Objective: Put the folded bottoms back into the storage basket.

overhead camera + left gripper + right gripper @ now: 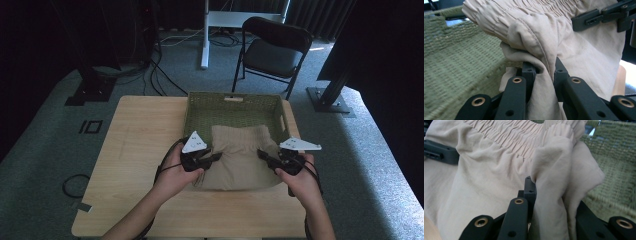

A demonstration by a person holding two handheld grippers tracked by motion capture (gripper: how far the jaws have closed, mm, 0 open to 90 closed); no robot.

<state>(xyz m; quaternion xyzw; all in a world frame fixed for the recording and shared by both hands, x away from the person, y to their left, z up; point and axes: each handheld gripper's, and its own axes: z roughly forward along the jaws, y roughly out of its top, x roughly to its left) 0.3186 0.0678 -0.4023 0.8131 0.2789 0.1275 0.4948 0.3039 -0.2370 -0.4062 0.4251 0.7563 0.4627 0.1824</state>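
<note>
The left hand (175, 172) comes in from the bottom of the high view, forearm angled up and rightward, knuckles wrapped around the left gripper (216, 157), whose jaws point right toward the middle of the table. Those jaws are clamped on a bunched fold at the left edge of the beige garment (240, 157); in the left gripper view the cloth (544, 50) is pinched tight between them, just under its gathered elastic band.

The garment hangs stretched between the two tools, its upper part over the front of the green woven basket (200, 112), its lower part over the tabletop.

The right hand (300, 180) mirrors the left, forearm leaning up and leftward; the right gripper (261, 154) has its jaws closed on the garment's right edge (551, 195).

The wooden table (135, 150) stands on grey carpet (45, 145). Beyond it are a black folding chair (274, 50), loose cables (160, 75) and dark curtains.
</note>
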